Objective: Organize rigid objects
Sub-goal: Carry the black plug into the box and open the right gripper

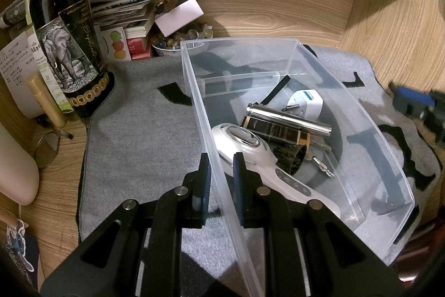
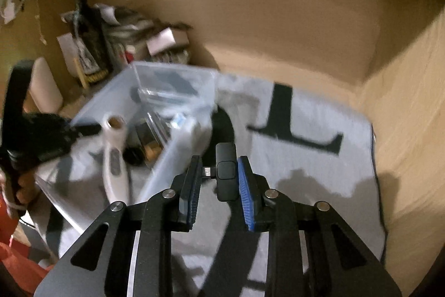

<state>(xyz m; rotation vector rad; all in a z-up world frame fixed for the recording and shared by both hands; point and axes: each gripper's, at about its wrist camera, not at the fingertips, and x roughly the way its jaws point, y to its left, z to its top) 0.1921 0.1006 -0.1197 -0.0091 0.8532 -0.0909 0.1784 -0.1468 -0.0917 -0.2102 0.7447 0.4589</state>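
A clear plastic bin (image 1: 194,91) sits on the grey mat (image 1: 139,135). My left gripper (image 1: 221,167) is shut on the bin's left wall, one finger on each side of it. The bin holds a white handheld device (image 1: 250,155), a silver cylinder (image 1: 289,120), a black and gold box (image 1: 275,131), a white plug adapter (image 1: 306,100) and keys (image 1: 322,166). My right gripper (image 2: 219,171) is shut on a small black USB device (image 2: 226,171) and holds it above the mat, right of the bin (image 2: 178,146). The right wrist view is blurred.
A dark wine bottle (image 1: 66,46) stands at the mat's back left corner, with stacked papers and boxes (image 1: 125,16) and a bowl of beads (image 1: 178,42) behind it. Wooden walls enclose the back and right. A metal ring (image 1: 47,149) lies on the left.
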